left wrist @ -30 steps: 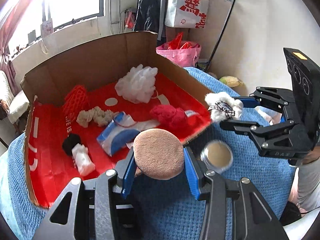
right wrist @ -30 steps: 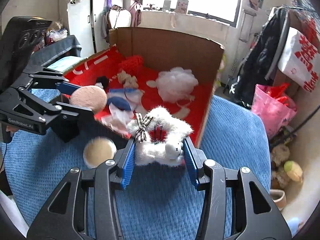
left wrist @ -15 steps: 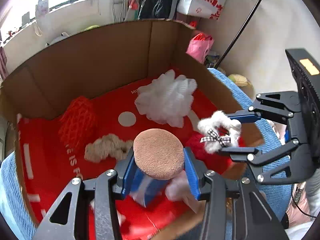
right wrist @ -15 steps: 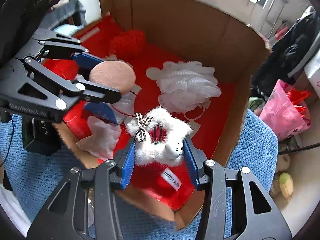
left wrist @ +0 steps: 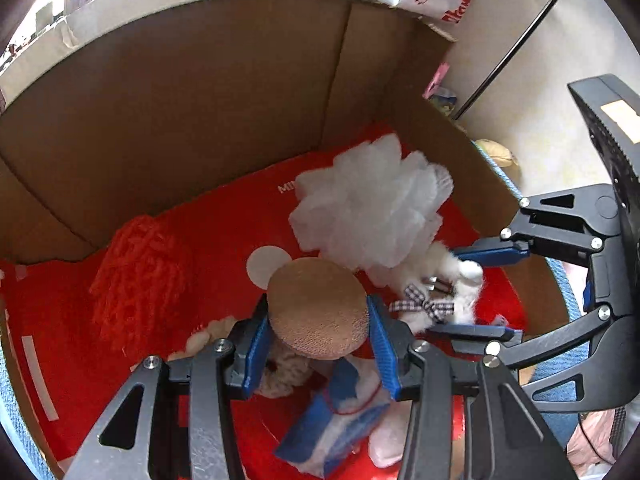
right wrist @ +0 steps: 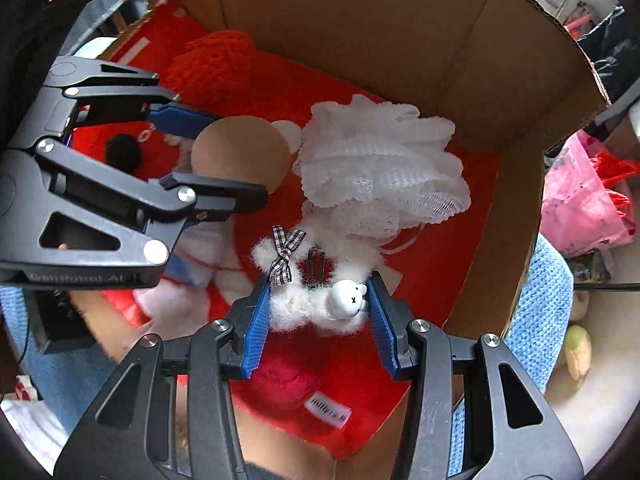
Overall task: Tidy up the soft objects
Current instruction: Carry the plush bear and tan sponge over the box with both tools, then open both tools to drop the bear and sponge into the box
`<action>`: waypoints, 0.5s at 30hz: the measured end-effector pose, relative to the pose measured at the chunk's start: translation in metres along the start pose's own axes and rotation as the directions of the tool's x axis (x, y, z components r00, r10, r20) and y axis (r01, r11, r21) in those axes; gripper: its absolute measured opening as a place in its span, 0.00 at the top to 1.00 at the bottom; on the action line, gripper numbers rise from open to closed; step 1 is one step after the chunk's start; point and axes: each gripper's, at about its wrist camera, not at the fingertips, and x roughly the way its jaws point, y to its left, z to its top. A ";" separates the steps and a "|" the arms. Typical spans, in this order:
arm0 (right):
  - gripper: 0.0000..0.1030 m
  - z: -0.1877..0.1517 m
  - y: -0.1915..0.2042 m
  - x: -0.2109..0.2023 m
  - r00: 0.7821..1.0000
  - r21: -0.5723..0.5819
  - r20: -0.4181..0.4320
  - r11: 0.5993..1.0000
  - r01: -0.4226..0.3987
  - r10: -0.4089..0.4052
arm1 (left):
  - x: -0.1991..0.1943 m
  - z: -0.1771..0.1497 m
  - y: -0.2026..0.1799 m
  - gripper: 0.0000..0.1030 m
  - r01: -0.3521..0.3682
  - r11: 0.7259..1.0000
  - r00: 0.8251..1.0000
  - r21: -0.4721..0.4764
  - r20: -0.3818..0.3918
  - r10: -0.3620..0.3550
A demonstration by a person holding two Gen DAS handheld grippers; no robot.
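Observation:
My left gripper [left wrist: 318, 332] is shut on a round tan powder puff [left wrist: 318, 308], held over the red floor of the cardboard box [left wrist: 224, 92]. The puff also shows in the right wrist view [right wrist: 242, 152]. My right gripper [right wrist: 316, 314] is shut on a fluffy white plush toy [right wrist: 316, 300] with a checked bow, held inside the box just right of the left gripper [right wrist: 208, 160]. The plush and right gripper [left wrist: 476, 292] also show in the left wrist view, the plush [left wrist: 440, 280] touching a white mesh bath pouf [left wrist: 368, 208].
In the box lie a red knit item [left wrist: 138, 276], a beige rope piece [left wrist: 208, 332], a blue and white pouch [left wrist: 340, 420], a dark red plush [right wrist: 288, 384] and a black ball [right wrist: 124, 152]. A blue knit cloth [right wrist: 548, 292] covers the table. A pink bag [right wrist: 580, 208] stands right.
Both grippers have moved forward from above the blue cloth to inside the box, lower and closer to its contents, each still holding its object. The plush now reaches the white pouf.

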 end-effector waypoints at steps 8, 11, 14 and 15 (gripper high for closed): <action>0.56 0.007 -0.001 0.016 0.998 -0.001 -0.004 0.998 0.056 -0.056 | 0.018 0.009 0.014 0.53 0.016 0.998 0.999 -0.055 -0.042 -0.019; 0.56 0.007 0.001 0.020 0.998 -0.008 -0.009 0.998 0.067 -0.067 | 0.020 0.011 0.011 0.53 0.016 0.998 0.999 -0.055 -0.048 -0.018; 0.56 0.007 0.003 0.023 0.997 -0.015 -0.009 0.997 0.081 -0.081 | 0.022 0.012 0.009 0.53 0.011 0.999 0.999 -0.052 -0.051 -0.013; 0.56 0.007 0.003 0.024 0.997 -0.014 -0.008 0.997 0.081 -0.081 | 0.024 0.017 0.009 0.53 0.011 0.999 0.999 -0.052 -0.052 -0.013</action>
